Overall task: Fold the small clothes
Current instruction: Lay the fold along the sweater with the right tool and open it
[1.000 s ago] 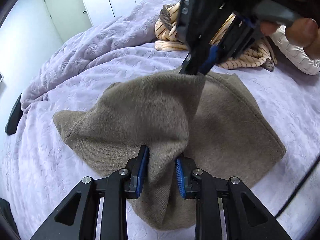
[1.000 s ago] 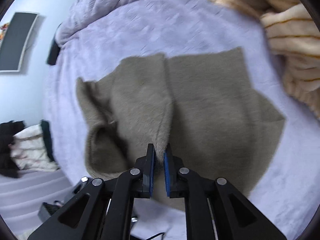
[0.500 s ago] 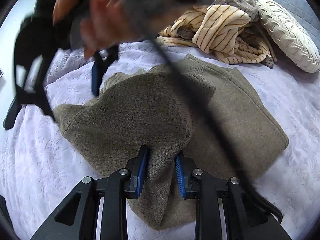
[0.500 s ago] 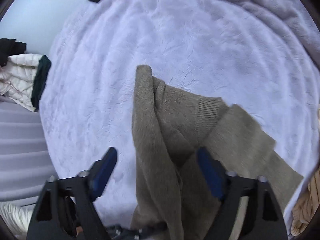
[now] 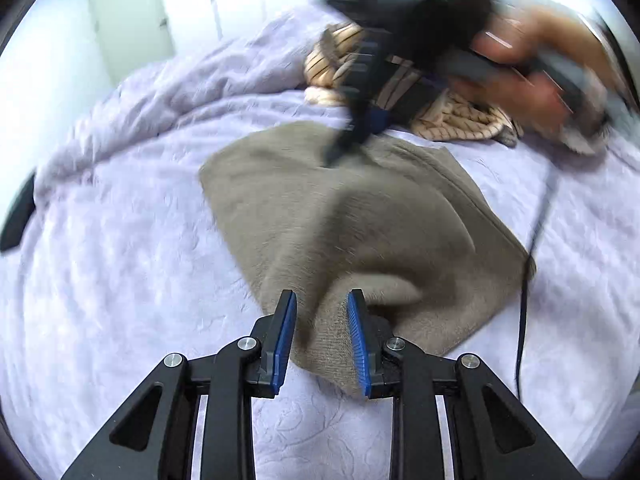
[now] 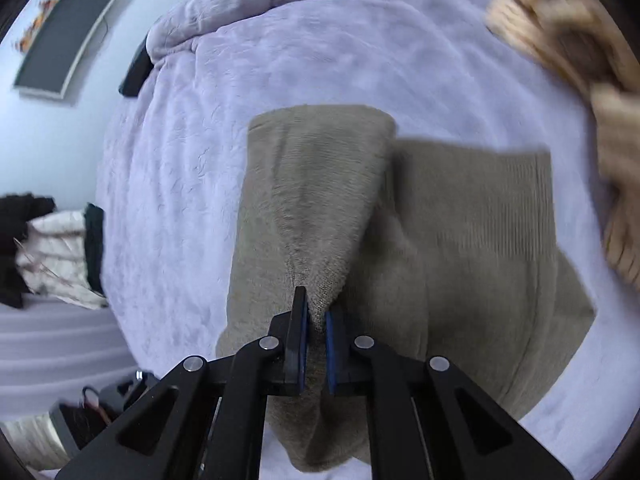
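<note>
A taupe knitted sweater point(image 5: 360, 220) lies partly folded on the lilac bed cover point(image 5: 120, 260). My left gripper point(image 5: 322, 300) is shut on a bunched fold at the sweater's near edge, with cloth pinched between the blue pads. At the far edge, my right gripper point(image 5: 344, 148) appears blurred, held by a person's hand point(image 5: 532, 68). In the right wrist view the right gripper point(image 6: 316, 304) has its jaws closing, and its pads pinch a raised ridge of the sweater point(image 6: 480, 220).
A cream striped garment point(image 5: 452, 120) is heaped at the far side of the bed. A black cable point(image 5: 524, 300) hangs along the sweater's right edge. A dark object point(image 5: 18, 216) lies at the bed's left edge. Off the bed sits a pile of clothes point(image 6: 52, 248).
The right gripper let go, swung open over the sweater's left part, then came back and closed on a fold at the far edge. The sweater's left part is now folded in.
</note>
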`<state>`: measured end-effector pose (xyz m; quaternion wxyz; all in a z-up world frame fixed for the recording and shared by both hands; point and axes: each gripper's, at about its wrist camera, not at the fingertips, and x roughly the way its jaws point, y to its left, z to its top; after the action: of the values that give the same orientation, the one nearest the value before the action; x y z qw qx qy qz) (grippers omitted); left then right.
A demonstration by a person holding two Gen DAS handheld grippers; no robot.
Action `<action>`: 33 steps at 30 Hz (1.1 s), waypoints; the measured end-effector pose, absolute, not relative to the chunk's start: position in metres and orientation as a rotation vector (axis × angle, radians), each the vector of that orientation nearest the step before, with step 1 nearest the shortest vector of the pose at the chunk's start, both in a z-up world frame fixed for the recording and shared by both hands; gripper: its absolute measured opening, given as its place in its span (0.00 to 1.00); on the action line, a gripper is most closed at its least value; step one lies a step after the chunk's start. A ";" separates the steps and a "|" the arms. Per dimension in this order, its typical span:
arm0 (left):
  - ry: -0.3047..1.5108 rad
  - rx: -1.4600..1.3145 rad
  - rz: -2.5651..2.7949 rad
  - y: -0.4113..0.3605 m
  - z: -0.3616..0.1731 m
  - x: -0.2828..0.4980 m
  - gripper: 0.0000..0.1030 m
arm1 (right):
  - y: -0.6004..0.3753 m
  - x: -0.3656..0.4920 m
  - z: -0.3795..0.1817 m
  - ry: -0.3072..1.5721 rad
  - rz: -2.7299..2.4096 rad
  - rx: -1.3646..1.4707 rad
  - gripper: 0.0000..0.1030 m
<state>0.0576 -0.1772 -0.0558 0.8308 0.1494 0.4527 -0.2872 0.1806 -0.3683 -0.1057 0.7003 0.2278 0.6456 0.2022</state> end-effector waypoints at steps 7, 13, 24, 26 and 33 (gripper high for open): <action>1.020 0.175 -0.545 -0.152 -0.042 0.093 0.28 | -0.427 0.116 -0.109 1.275 0.384 0.759 0.84; 1.099 0.047 -0.465 -0.132 -0.061 0.144 0.28 | -0.434 0.096 -0.156 1.285 0.385 0.926 0.84; 1.161 0.055 -0.559 -0.169 -0.090 0.168 0.28 | -0.373 0.147 -0.167 1.304 0.552 0.946 0.17; 1.167 0.054 -0.590 -0.177 -0.084 0.166 0.28 | -0.369 0.148 -0.163 1.305 0.538 0.935 0.15; 1.107 0.048 -0.717 -0.224 -0.047 0.145 0.28 | -0.400 0.113 -0.104 1.144 0.583 0.924 0.15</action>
<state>0.1454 -0.2243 -0.0470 0.7901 0.0225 0.5143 -0.3328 0.1127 -0.4004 -0.1037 0.7033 0.4153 0.5141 0.2620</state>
